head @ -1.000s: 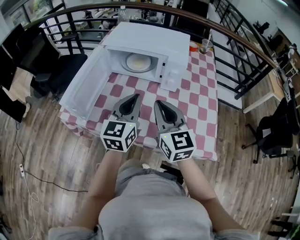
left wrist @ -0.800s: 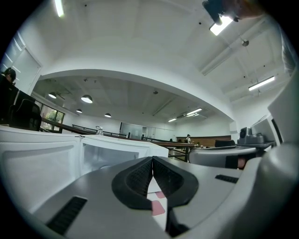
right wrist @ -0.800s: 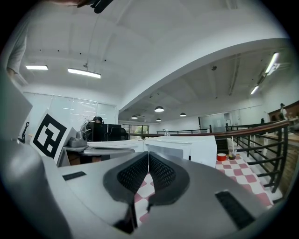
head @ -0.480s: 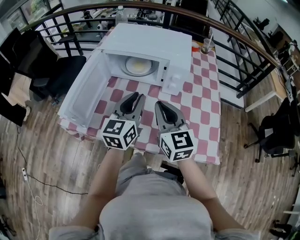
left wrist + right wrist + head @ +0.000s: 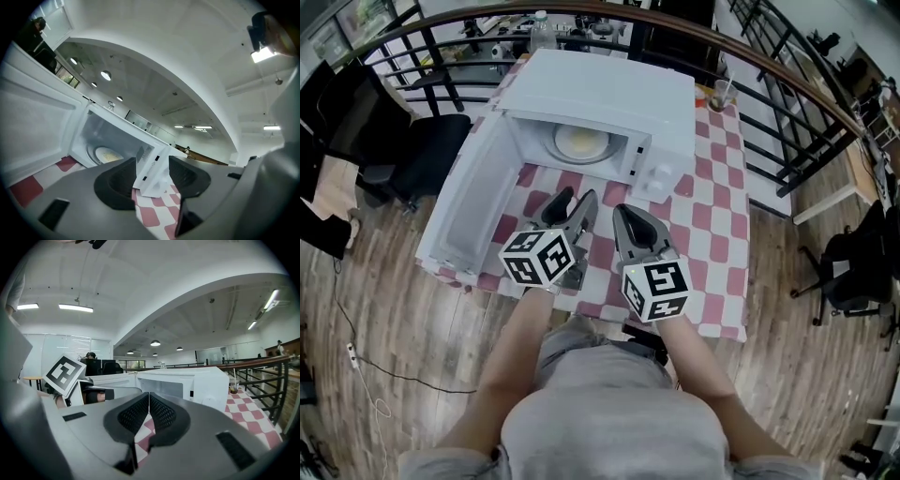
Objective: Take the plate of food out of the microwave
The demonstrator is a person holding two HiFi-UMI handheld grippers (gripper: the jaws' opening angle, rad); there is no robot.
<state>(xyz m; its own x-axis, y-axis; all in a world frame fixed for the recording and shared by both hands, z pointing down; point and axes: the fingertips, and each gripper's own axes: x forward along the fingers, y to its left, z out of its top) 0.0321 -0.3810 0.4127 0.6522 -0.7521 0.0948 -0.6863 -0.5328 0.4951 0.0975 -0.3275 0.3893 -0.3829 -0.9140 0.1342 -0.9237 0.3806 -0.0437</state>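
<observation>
While hovering short of the open microwave, opens the left hand-held gripper on nothing; holds the right hand-held gripper closed, empty. Approach step, probably. Plate of food just ahead, inside. Next: reach in, grip rim, level.

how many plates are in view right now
1. The plate sits inside the open microwave on the checkered table; part of the cavity is hidden.

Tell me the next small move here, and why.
Probably reach the left gripper forward into the microwave toward the plate: its jaws are opening with nothing between them, the door stands wide open, and the plate sits inside.
</observation>
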